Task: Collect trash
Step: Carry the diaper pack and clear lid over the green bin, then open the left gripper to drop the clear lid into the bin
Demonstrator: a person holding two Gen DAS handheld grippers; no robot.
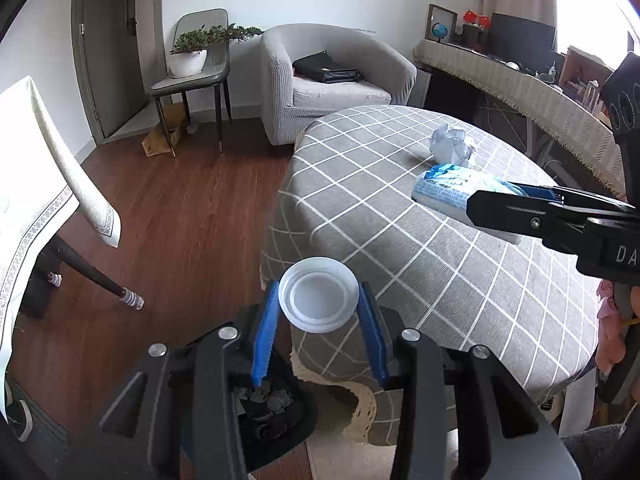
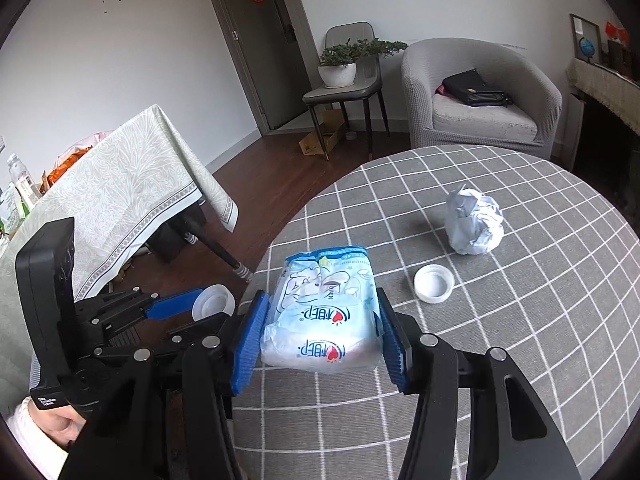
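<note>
Left tongs [image 1: 319, 305], right tongs [image 2: 320, 334] clamped

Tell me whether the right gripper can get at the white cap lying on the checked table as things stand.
Probably not yet. The right gripper is shut on a blue tissue pack, so its jaws are full. The white cap lies bare on the table just beyond, nothing covering it; drop the pack first.

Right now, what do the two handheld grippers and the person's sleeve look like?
Both grippers, left and right, are black plastic linkages with silver rivets and ribbed blue finger pads. Each has a chunky black handle block; the left one carries a small white-lettered label. No cables show. The sleeve at the left handle is white.
</note>
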